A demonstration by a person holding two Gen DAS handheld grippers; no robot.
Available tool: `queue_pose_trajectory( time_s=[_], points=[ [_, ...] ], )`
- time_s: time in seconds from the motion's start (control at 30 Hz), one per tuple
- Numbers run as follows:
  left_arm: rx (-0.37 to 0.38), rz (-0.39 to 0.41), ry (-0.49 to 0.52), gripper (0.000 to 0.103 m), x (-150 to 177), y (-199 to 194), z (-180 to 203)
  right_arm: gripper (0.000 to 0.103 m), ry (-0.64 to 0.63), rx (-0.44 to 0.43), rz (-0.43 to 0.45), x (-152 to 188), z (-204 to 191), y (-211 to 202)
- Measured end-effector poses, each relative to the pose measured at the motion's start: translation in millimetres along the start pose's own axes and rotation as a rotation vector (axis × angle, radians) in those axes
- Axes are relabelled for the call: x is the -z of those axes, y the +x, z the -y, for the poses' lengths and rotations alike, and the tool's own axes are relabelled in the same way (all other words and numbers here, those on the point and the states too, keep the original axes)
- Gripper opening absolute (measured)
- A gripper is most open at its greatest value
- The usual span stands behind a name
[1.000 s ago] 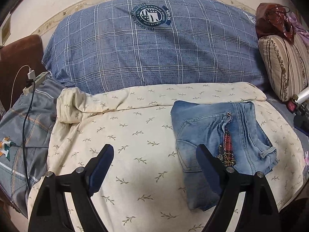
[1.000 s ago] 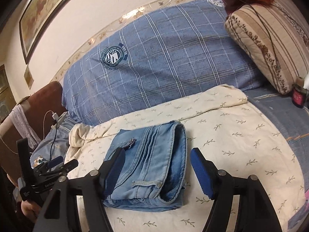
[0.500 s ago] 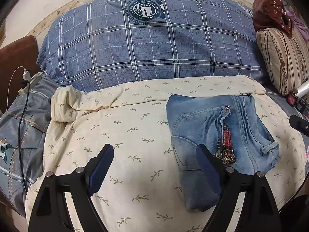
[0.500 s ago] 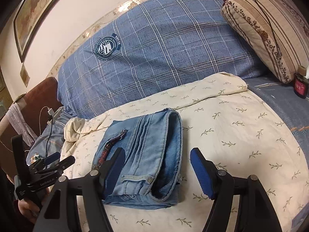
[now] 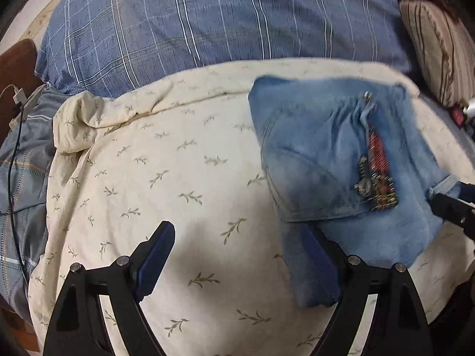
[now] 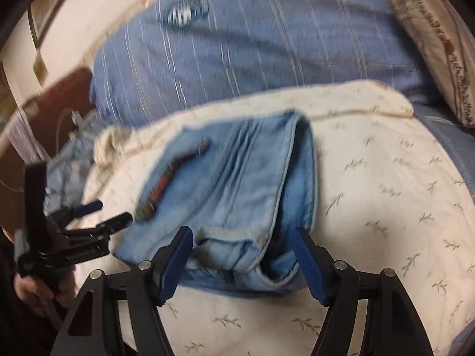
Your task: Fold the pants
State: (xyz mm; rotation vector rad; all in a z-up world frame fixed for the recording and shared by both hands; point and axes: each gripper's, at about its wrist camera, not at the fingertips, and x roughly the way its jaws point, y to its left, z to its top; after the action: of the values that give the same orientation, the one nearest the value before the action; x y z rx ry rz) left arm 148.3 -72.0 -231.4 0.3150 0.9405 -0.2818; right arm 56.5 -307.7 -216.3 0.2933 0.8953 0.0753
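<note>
- Folded into a thick blue denim bundle, pants [image 5: 341, 163] lying on a cream leaf-print blanket [image 5: 184, 178] atop a bed.
- Left claw [image 5: 234, 259] spread wide, holding nothing, low over bare blanket; right blue pad overlapping the bundle's near left corner, contact impossible to judge.
- Right claw [image 6: 242, 262] also spread wide, gripping nothing, straddling the bundle's near edge where stacked layers and a hem show between the pads.
- Broad stretch of open blanket to the left of the pants in the left view, and to the right of them in the right view.
- Far edge of the blanket meeting a large blue plaid pillow [image 5: 222, 20], just behind the pants.
- Striped beige cushion [image 5: 439, 41] past the blanket's right corner.
- Left edge of the blanket bunched up, dropping to grey-blue bedding with a black cable [image 5: 12, 178] and a white charger.
- Seen only from the left: a red plaid and metal ornament [image 5: 378, 175] on top of the denim, sharp enough to read; tip of the other claw entering at the right edge beside the bundle.
- Seen only from the right: rounded fold along the bundle's right side, the left claw [image 6: 101, 215] held in a hand [image 6: 35, 290] beside the bundle's left edge, and a framed picture [image 6: 44, 14] on the wall.
- Right view blurred; fine detail there not readable.
</note>
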Motion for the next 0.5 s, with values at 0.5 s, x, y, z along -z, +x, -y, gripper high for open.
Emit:
queue_pose_trajectory(
  time_s=[0.5],
  points=[
    [0.105, 0.130, -0.120, 0.089, -21.3, -15.3, -38.4, 0.073, 0.184, -0.114, 0.193, -23.5, 51.1, -38.4]
  ],
)
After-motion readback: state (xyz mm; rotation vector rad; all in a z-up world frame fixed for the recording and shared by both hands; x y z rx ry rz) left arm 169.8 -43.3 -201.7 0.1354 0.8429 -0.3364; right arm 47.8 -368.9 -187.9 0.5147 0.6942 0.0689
